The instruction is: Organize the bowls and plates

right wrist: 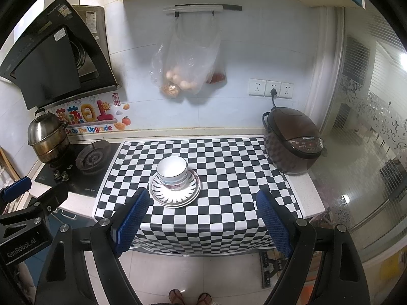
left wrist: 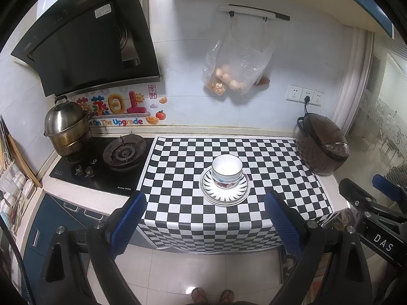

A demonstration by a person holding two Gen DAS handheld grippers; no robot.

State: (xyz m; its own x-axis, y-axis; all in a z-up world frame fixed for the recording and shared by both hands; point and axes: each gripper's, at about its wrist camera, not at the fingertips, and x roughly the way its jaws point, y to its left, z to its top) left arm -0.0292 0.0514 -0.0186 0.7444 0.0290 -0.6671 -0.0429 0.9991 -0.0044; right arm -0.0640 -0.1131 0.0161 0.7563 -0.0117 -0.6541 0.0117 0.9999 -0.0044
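A stack of white bowls (left wrist: 227,169) sits on a stack of plates (left wrist: 225,195) with a black ray pattern, in the middle of the checkered cloth (left wrist: 178,178). The same bowls (right wrist: 172,169) and plates (right wrist: 175,195) show in the right wrist view. My left gripper (left wrist: 204,209) is open and empty, held back from the counter's front edge, in front of the stack. My right gripper (right wrist: 203,207) is open and empty too, also in front of the counter and to the right of the left one.
A brown rice cooker (left wrist: 321,145) stands at the counter's right end, plugged into the wall. A gas hob (left wrist: 122,153) with a steel steamer pot (left wrist: 66,129) lies left. A plastic bag of eggs (left wrist: 232,66) hangs on the wall. The person's feet (right wrist: 189,297) are below.
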